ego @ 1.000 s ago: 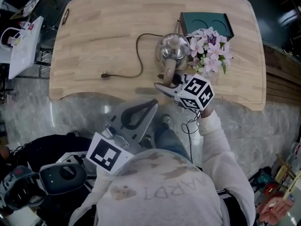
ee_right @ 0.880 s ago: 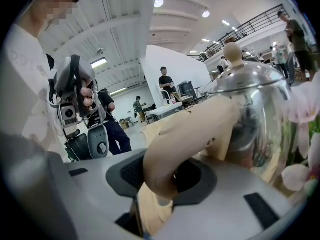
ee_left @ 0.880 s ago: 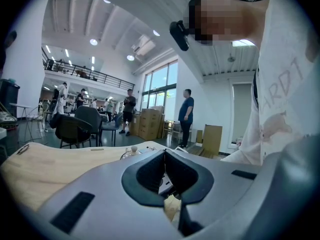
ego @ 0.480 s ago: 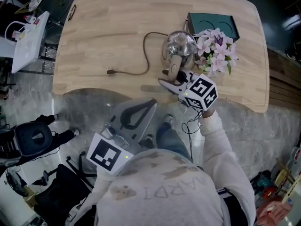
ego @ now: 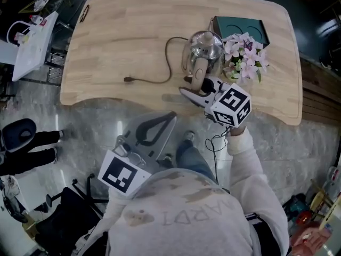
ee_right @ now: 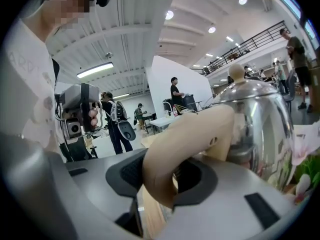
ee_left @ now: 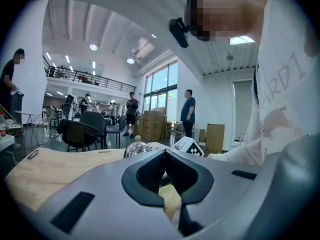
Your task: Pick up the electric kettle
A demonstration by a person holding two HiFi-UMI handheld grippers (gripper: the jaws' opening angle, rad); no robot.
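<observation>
Weight of the rounded polished-steel electric kettle (ego: 205, 46) likely hangs forward of its stiff beige plastic handle (ee_right: 192, 139), which your right gripper (ee_right: 167, 180) clamps, jaws easing open; left gripper (ee_left: 164, 155) closed, empty.

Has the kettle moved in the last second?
Yes, slightly. In the head view the kettle now sits farther up the picture against the flowers beside it, which fits a small lift.

**Light wooden desk (ego: 106, 41) with rounded corners, seen from above.**
On it lie a dark cord (ego: 152, 82), curving left from the electric kettle (ego: 205, 47) to its plug (ego: 128, 79); a teal box (ego: 240, 24) at the far right; and pink-white flowers (ego: 244, 55) just in front of the box.
</observation>
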